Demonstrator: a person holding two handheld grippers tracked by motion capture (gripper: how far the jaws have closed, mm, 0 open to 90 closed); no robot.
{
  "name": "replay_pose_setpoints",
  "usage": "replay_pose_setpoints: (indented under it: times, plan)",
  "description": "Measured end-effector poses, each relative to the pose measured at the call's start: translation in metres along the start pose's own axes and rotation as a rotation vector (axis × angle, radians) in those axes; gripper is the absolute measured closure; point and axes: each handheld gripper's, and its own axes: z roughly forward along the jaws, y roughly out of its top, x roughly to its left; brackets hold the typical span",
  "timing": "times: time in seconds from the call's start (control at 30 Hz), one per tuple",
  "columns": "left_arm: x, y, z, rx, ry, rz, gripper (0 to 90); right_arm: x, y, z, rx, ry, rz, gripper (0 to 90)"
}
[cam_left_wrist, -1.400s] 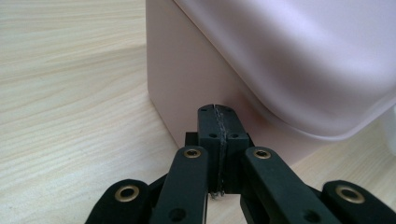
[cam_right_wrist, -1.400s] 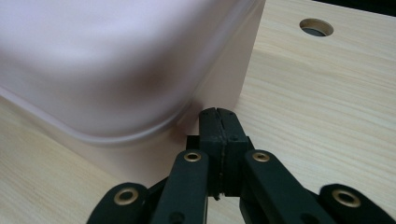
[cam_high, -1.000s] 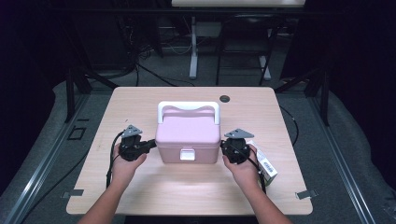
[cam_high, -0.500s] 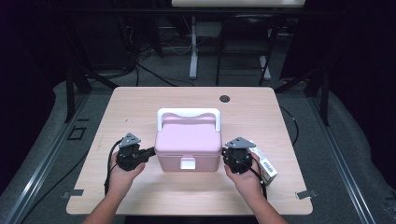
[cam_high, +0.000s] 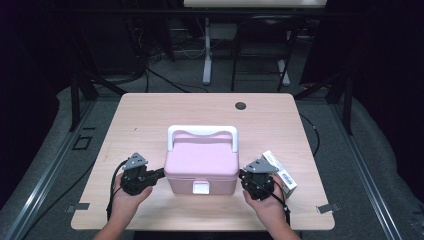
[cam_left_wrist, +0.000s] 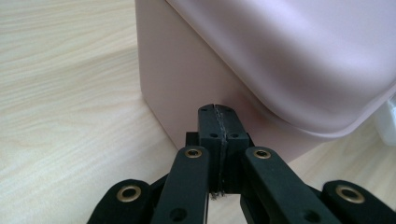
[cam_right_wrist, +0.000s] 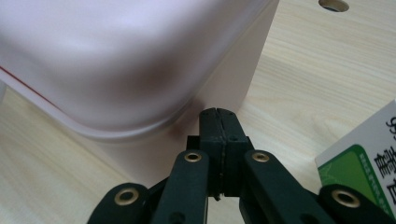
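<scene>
In the high view, one pink box (cam_high: 201, 167) with a white handle (cam_high: 202, 132) and a white latch (cam_high: 201, 187) sits in the lower middle of the frame on one wooden table (cam_high: 150, 107). The left gripper (cam_high: 159, 174) is at its lower-left side, jaw tips at the box wall; the right gripper (cam_high: 242, 176) is at its lower-right side. One small white carton (cam_high: 280, 172) lies just right of the right gripper. One dark grommet hole (cam_high: 240, 105) sits in the upper right of the tabletop.

In the left gripper view, the jaws are pressed fully together with nothing between them, their tips against the box's lower wall, under the lid's overhang at centre frame.

In the right gripper view, the jaws are likewise closed on nothing, tips touching the box wall beneath the lid rim; the carton's green-printed corner shows at the lower right.

Judging the risk: uneven pressure from the two sides could swivel the box, or slide it off the near edge. The right hand could also knock the carton aside.
</scene>
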Motion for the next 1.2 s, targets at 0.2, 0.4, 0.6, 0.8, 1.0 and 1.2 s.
replay_pose_setpoints:
  times: [0.2,0.4,0.6,0.8,1.0,1.2]
  plan:
    - [-0.008,-0.007,-0.009,0.007,-0.008,0.014,90.0,0.007,-0.007,-0.01,0.003,0.002,-0.012,90.0]
    - [-0.014,-0.013,-0.014,0.0,-0.007,0.016,90.0,0.012,-0.013,-0.017,0.001,-0.002,-0.019,90.0]
    - [-0.019,-0.02,-0.019,-0.001,-0.026,0.008,90.0,0.015,-0.017,-0.023,0.001,0.002,-0.026,90.0]
    - [-0.022,-0.024,-0.023,-0.003,-0.023,0.019,90.0,0.022,-0.023,-0.031,-0.002,-0.01,-0.046,90.0]
    - [-0.019,-0.023,-0.024,0.003,-0.044,0.017,89.8,0.019,-0.025,-0.031,-0.006,0.011,-0.036,90.0]
    - [-0.005,-0.014,-0.033,-0.02,-0.09,-0.021,77.3,0.007,-0.019,-0.033,0.017,0.056,-0.05,77.3]
